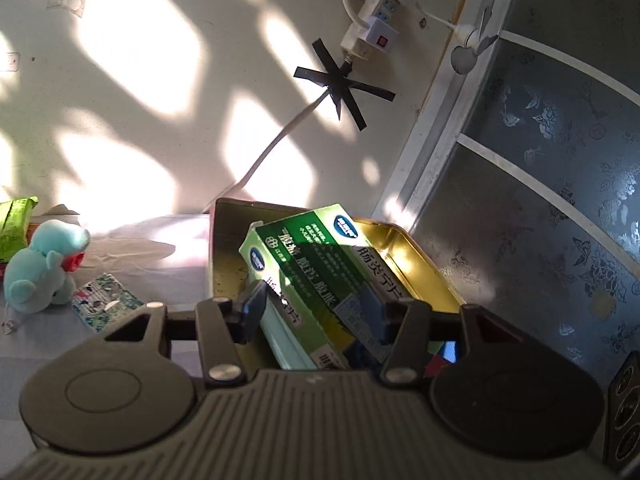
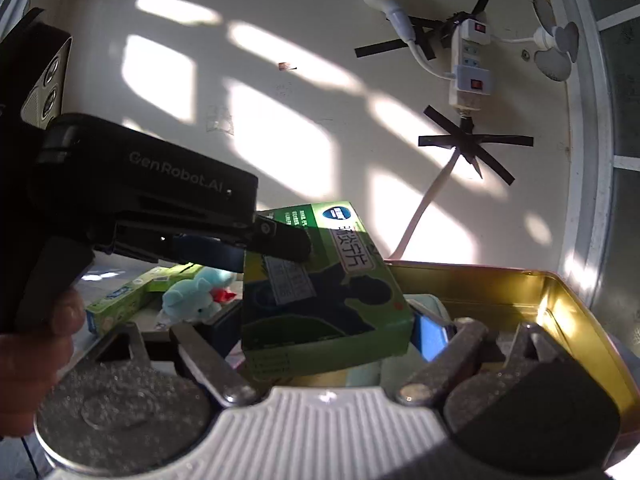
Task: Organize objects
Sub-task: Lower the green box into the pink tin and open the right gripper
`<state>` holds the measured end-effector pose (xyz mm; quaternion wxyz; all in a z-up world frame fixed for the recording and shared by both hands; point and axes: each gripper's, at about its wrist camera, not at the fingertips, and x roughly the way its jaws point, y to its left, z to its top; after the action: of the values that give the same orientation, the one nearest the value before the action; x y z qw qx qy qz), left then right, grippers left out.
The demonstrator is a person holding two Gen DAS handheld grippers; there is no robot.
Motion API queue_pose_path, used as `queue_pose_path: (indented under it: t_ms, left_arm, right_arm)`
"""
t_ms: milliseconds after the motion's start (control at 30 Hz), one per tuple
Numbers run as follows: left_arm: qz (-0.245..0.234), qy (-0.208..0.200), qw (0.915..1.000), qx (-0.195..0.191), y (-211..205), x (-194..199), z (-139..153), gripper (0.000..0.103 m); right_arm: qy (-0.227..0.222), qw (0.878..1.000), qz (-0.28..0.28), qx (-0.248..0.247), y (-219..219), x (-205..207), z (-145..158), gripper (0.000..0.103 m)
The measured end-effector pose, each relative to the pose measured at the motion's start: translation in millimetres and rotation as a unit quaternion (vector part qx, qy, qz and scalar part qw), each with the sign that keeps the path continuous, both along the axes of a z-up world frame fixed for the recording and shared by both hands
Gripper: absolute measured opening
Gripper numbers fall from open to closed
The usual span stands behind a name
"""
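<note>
My left gripper [image 1: 316, 312] is shut on a green medicine box [image 1: 316, 264], held tilted over an open gold metal tin [image 1: 416, 256]. In the right wrist view the same box [image 2: 320, 304] hangs above the tin [image 2: 520, 288], with the left gripper's fingers [image 2: 280, 240] clamped on its top. My right gripper [image 2: 324, 344] sits just below and behind the box, jaws apart, touching nothing that I can see. A pale green box lies in the tin under the held one.
A teal plush toy [image 1: 44, 268], a patterned card [image 1: 106, 302] and a green packet [image 1: 14, 224] lie left of the tin. Another green box [image 2: 128, 300] lies by the plush. A power strip [image 1: 372, 28] and cable hang on the wall. A patterned glass panel [image 1: 540, 200] stands at right.
</note>
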<state>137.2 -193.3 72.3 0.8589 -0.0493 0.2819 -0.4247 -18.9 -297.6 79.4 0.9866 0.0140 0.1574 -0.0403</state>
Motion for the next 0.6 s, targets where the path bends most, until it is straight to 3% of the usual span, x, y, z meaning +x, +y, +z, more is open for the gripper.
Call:
queue_pose_path:
  t_ms: [267, 333, 600]
  left_arm:
    - [-0.022, -0.003, 0.9979, 0.060, -74, 2, -15, 0.054]
    - [-0.018, -0.010, 0.9975, 0.068, -77, 0, -16, 0.054]
    - [0.031, -0.031, 0.9950, 0.090, -51, -7, -14, 0.054]
  right_arm:
    - [0.034, 0.995, -0.088, -0.011, -43, 21, -18, 0.087]
    - [0.029, 0.993, -0.112, -0.010, -52, 21, -19, 0.094]
    - [0.002, 0.993, -0.117, 0.019, -50, 1, -20, 0.090]
